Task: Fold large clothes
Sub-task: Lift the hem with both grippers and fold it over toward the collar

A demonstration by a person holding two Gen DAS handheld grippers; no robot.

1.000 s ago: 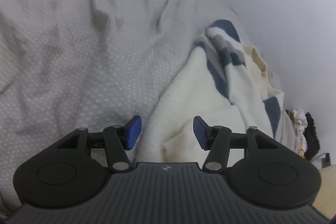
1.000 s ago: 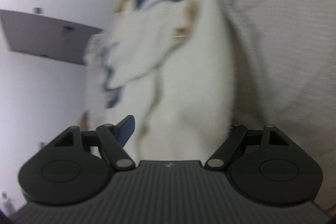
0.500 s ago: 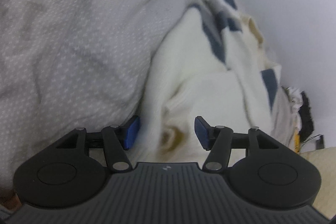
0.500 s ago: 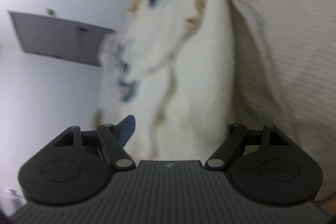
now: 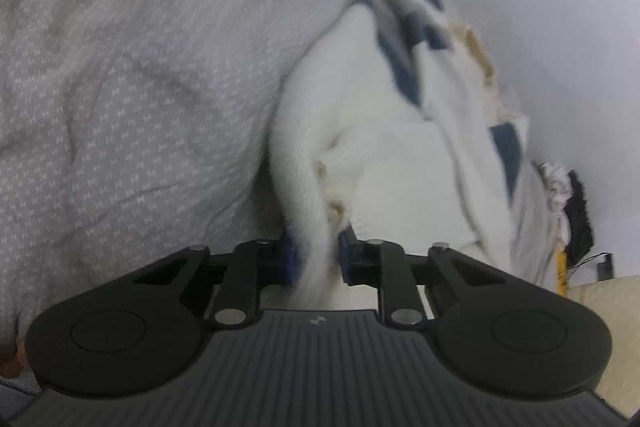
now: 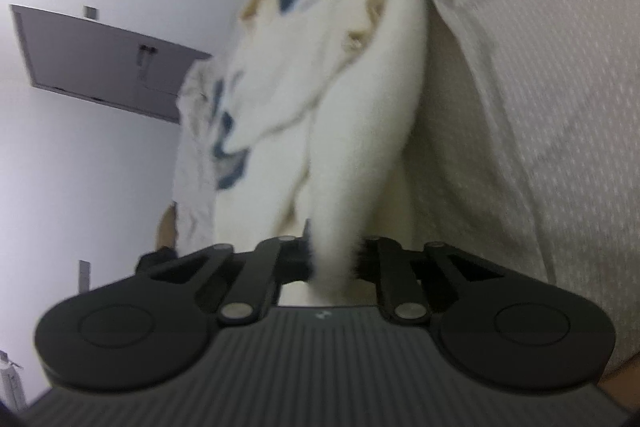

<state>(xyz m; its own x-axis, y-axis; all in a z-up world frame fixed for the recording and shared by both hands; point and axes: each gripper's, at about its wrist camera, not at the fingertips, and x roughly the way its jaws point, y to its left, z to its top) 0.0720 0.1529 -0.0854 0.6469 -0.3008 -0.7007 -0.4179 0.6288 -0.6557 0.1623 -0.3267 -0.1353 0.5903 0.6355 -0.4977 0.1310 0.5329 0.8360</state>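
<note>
A large white fleecy garment with dark blue patches (image 5: 384,131) lies bunched on the grey dotted bedsheet (image 5: 120,99), next to the wall. It also shows in the right wrist view (image 6: 352,99). My left gripper (image 5: 316,259) is shut on a white fold of the garment, which passes between the blue pads. My right gripper (image 6: 336,259) is shut on another white fold of the same garment (image 6: 340,227). Both views are blurred by motion.
A white wall (image 5: 560,7) runs along the bed's edge. A pile of other clothes (image 5: 568,203) lies at the far end. A grey wall panel (image 6: 100,59) shows at the left in the right wrist view. The beige dotted sheet (image 6: 540,87) fills the right side.
Both grippers were open around the garment. They have closed onto white folds of it. The left gripper also moved forward toward the garment.
</note>
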